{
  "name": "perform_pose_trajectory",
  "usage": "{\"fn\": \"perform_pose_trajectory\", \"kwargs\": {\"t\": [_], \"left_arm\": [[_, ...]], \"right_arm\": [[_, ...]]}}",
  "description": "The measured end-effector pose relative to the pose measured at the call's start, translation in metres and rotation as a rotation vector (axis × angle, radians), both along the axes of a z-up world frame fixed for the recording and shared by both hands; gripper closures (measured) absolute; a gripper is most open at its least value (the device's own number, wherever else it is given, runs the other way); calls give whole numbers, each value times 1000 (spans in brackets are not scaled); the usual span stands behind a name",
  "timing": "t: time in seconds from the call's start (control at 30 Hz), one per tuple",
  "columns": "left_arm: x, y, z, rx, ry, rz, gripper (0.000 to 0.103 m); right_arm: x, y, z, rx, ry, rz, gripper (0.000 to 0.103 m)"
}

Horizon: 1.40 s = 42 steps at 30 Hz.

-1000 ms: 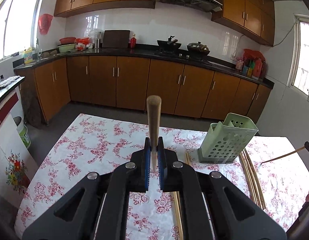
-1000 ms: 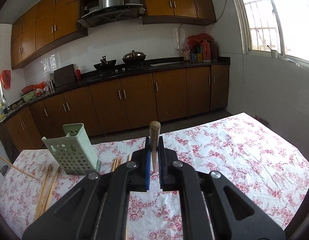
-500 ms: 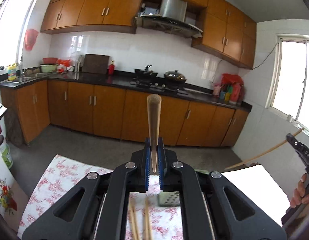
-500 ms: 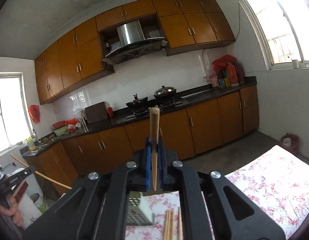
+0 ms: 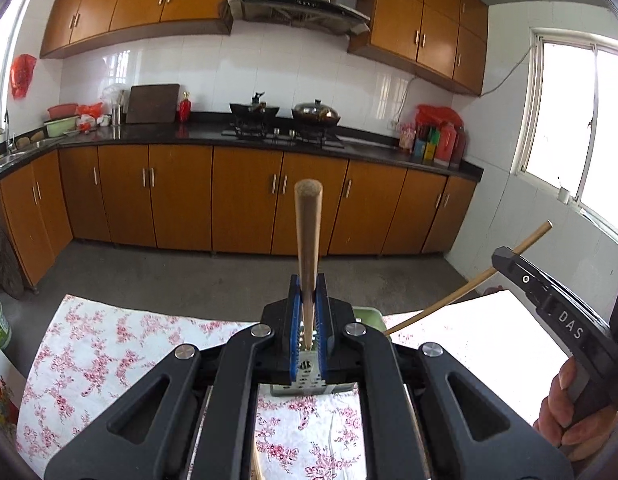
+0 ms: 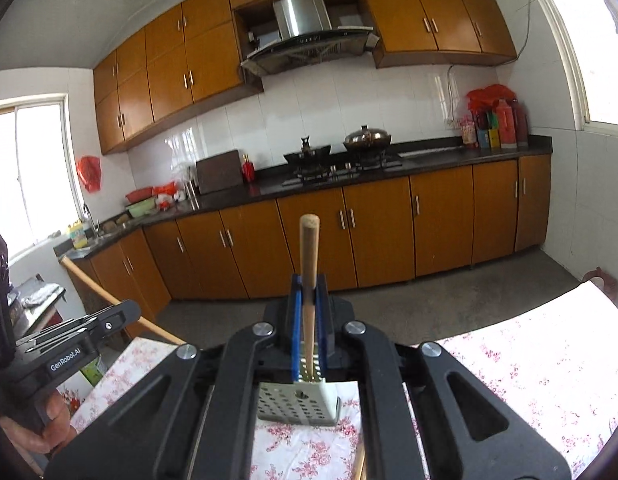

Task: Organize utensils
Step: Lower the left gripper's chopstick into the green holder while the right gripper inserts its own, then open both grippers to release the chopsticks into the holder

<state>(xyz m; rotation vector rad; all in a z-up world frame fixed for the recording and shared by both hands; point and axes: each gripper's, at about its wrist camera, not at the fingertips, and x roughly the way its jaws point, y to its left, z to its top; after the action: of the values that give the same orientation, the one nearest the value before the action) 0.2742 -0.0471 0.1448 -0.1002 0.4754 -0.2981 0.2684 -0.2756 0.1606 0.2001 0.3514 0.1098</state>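
Note:
My left gripper (image 5: pixel 307 294) is shut on a wooden chopstick (image 5: pixel 307 240) that sticks out forward and upward past the blue pads. The pale green perforated holder (image 5: pixel 305 378) stands on the table just below and beyond its jaws. My right gripper (image 6: pixel 309 294) is shut on a second chopstick (image 6: pixel 309 256), with the same holder (image 6: pixel 297 404) right beneath it. Each gripper shows in the other's view: the right gripper (image 5: pixel 505 258) with its chopstick (image 5: pixel 465 290), and the left gripper (image 6: pixel 127 314) with its chopstick (image 6: pixel 97 284).
The table wears a red-flowered cloth (image 5: pixel 109 352). Loose chopsticks (image 6: pixel 359 460) lie on it near the holder, mostly hidden by the grippers. A hand (image 5: pixel 569 416) grips the right tool. Beyond the table's far edge are grey floor, brown cabinets (image 5: pixel 245 204) and a black counter.
Both grippers have risen and tipped upward while keeping their chopsticks. They have come together over the holder, which has slid from beside the jaws to under them.

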Motion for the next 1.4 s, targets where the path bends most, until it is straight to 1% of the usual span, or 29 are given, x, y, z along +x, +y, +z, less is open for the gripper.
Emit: {"fn": "perform_pose_trajectory", "kwargs": {"t": [0.23,0.3,0.33,0.4,0.47,0.5,0.53,0.6,0.73,0.8,0.87,0.93,1.03,1.13,1.27,1.4], "left_arm": [[13,-5,-19,17,54,2,96],[15,-6,-22,16,68,9,96],[16,-4,-23,10,75,12,96],[17,-3,-23,6,80,16,95],[16,-1,-22,7,76,20,93],[15,0,-21,6,72,24,88],[13,1,-19,4,67,30,78],[7,1,-17,-5,47,40,67],[0,8,-9,-18,25,59,66],[-6,15,-5,-32,16,68,66],[-13,24,-4,-40,2,87,66],[-21,33,-5,-48,-4,107,66],[-31,50,-16,-50,6,143,66],[-38,66,-39,-30,43,187,66],[-40,84,-82,13,131,233,66],[-42,98,-129,45,235,248,67]], "right_arm": [[9,4,-26,-5,42,-6,95],[10,3,-29,2,42,-13,92],[8,2,-28,6,38,-14,91],[3,0,-29,4,24,-24,81],[-4,-2,-26,-6,5,-42,77],[-6,-4,-26,-9,-2,-48,75],[-10,-6,-25,-6,-9,-54,74],[-17,-13,-24,2,-16,-70,73],[-35,-28,-28,14,-13,-114,73],[-45,-38,-37,16,6,-141,73],[-52,-47,-50,17,44,-164,73],[-55,-56,-70,24,102,-178,73],[-52,-62,-109,16,204,-188,73],[-47,-61,-147,9,302,-173,73],[-39,-48,-198,-3,428,-137,74],[-32,-35,-227,-19,496,-107,77]]}}
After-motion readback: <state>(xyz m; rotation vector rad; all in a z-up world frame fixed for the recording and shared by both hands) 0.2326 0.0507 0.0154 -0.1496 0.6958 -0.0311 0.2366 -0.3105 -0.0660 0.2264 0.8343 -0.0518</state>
